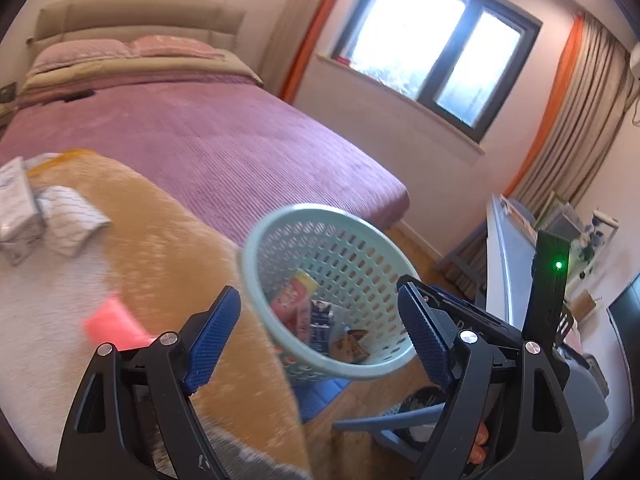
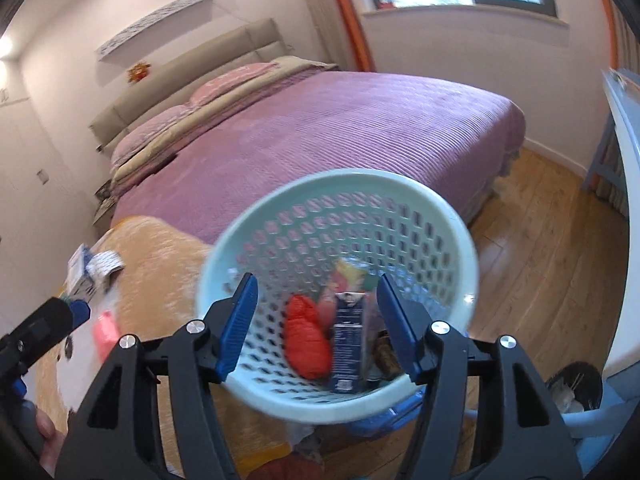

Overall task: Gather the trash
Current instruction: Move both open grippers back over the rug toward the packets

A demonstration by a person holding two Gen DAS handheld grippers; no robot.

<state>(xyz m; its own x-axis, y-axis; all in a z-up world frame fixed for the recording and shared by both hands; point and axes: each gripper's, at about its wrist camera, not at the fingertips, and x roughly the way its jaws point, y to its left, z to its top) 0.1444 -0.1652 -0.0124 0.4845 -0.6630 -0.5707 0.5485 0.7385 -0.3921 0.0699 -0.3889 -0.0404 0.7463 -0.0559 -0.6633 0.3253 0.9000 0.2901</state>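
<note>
A pale green perforated basket [image 1: 312, 211] [image 2: 344, 178] stands tilted beside the bed's foot. Inside lie a red crumpled wrapper [image 2: 306, 340], a dark blue carton [image 2: 348, 344] [image 1: 320, 324], a pink and yellow packet [image 1: 294, 296] and a brown scrap. My left gripper [image 1: 320, 320] is open just in front of the basket, with nothing between its blue pads. My right gripper [image 2: 316, 292] is also open over the basket's near rim, holding nothing. White crumpled packets [image 1: 60, 216] [image 2: 92, 268] and a blurred pink item [image 1: 112, 320] [image 2: 106, 330] lie on an orange and white plush throw.
A purple bed [image 1: 220, 132] fills the background under a window. A blue stool [image 1: 320, 396] shows under the basket on the wooden floor. A white desk [image 2: 628, 200] stands at the right, with a black bin [image 2: 576, 388] below it. The left gripper's black body [image 2: 40, 332] shows at the lower left.
</note>
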